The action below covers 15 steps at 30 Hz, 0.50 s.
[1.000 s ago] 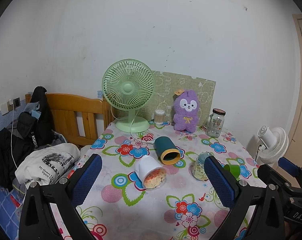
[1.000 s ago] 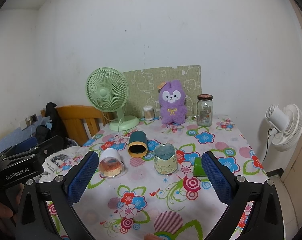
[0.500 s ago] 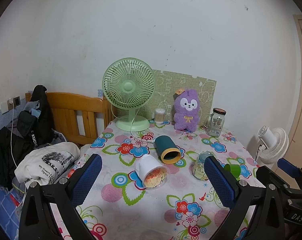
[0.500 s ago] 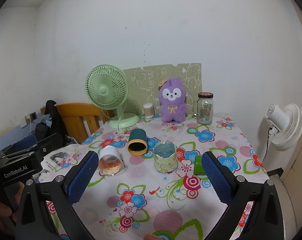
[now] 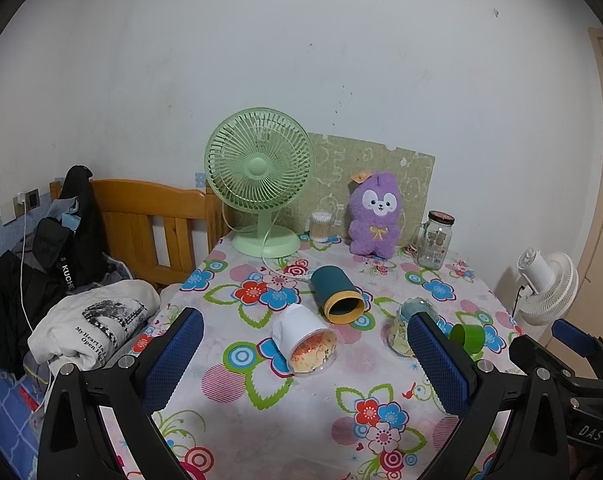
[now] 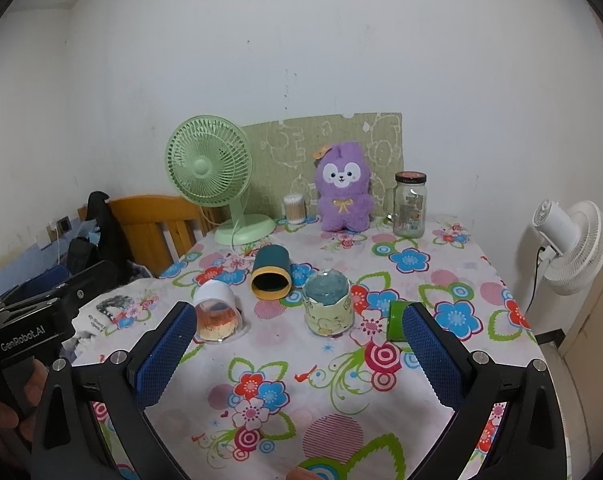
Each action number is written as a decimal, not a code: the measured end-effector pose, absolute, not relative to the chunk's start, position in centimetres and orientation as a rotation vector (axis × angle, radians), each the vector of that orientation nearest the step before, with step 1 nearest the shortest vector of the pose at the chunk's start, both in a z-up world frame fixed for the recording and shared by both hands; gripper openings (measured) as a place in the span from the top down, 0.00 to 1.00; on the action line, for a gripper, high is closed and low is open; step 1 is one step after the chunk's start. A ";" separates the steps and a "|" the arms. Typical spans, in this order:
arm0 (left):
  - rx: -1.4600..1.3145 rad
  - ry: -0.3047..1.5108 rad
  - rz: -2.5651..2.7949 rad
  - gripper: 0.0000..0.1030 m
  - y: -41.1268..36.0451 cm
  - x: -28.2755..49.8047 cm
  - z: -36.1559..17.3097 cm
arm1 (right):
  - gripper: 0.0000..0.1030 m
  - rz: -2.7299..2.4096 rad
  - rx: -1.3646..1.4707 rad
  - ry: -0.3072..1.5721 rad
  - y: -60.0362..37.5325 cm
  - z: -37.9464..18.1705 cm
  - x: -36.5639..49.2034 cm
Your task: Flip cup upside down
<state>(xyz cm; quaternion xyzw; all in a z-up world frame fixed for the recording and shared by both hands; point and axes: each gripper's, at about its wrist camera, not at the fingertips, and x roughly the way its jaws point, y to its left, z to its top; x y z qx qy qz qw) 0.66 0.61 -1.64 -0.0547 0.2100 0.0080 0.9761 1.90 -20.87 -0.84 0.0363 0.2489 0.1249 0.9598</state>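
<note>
Several cups are on the floral tablecloth. A white cup (image 5: pixel 304 339) (image 6: pixel 217 311) lies on its side, mouth toward me. A dark teal cup with a yellow rim (image 5: pixel 336 294) (image 6: pixel 271 273) also lies on its side. A glass cup with a yellow sleeve (image 6: pixel 328 306) (image 5: pixel 404 328) stands upside down. A small green cup (image 5: pixel 468 336) (image 6: pixel 396 321) lies on its side at the right. My left gripper (image 5: pixel 305 360) is open and empty, short of the white cup. My right gripper (image 6: pixel 301 356) is open and empty, short of the glass cup.
At the table's back stand a green desk fan (image 5: pixel 260 184), a purple plush toy (image 5: pixel 375 216), a cotton-swab jar (image 5: pixel 320 227) and a glass jar (image 5: pixel 435 245). A wooden headboard (image 5: pixel 149 224) and clothes (image 5: pixel 93 328) are left; a white fan (image 6: pixel 569 246) stands right.
Both grippers have drifted very slightly; the scene sits a little lower in both views. No cup has moved.
</note>
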 end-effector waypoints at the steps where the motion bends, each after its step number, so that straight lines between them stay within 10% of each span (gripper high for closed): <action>1: -0.110 0.427 0.013 0.00 0.6 0.8 -1.7 | 0.00 0.252 0.075 0.508 -20.9 -0.9 2.0; 15: -0.042 0.558 -0.057 0.00 -0.2 5.5 -4.8 | 0.00 0.242 0.047 0.634 -21.3 -3.5 7.1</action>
